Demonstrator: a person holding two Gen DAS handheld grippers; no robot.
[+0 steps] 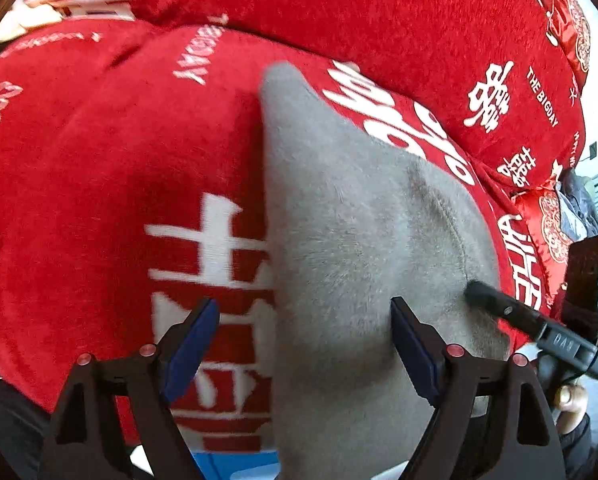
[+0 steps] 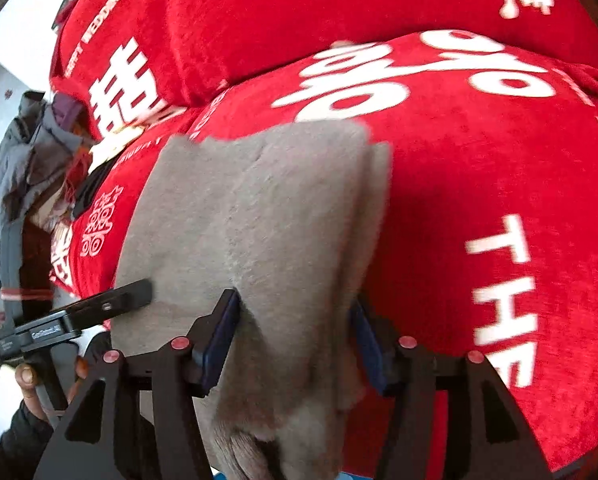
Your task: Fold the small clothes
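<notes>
A small grey fleece garment (image 1: 351, 236) lies folded on a red seat cover (image 1: 111, 168) with white lettering. My left gripper (image 1: 305, 344) is open, its blue pads wide apart over the garment's near left edge. The right gripper's finger (image 1: 495, 300) touches the cloth at the right. In the right wrist view the garment (image 2: 259, 216) shows stacked layers along its right side. My right gripper (image 2: 295, 340) is open, with the garment's near end between its blue pads, which are clearly apart. The left gripper's finger (image 2: 119, 300) rests on the cloth's left edge.
A red back cushion (image 1: 379, 20) rises behind the seat. A red patterned pillow (image 1: 551, 224) lies at the seat's right end. A pile of grey and purple clothes (image 2: 31, 160) sits at the left of the right wrist view. The person's hand (image 2: 27, 380) holds the left gripper.
</notes>
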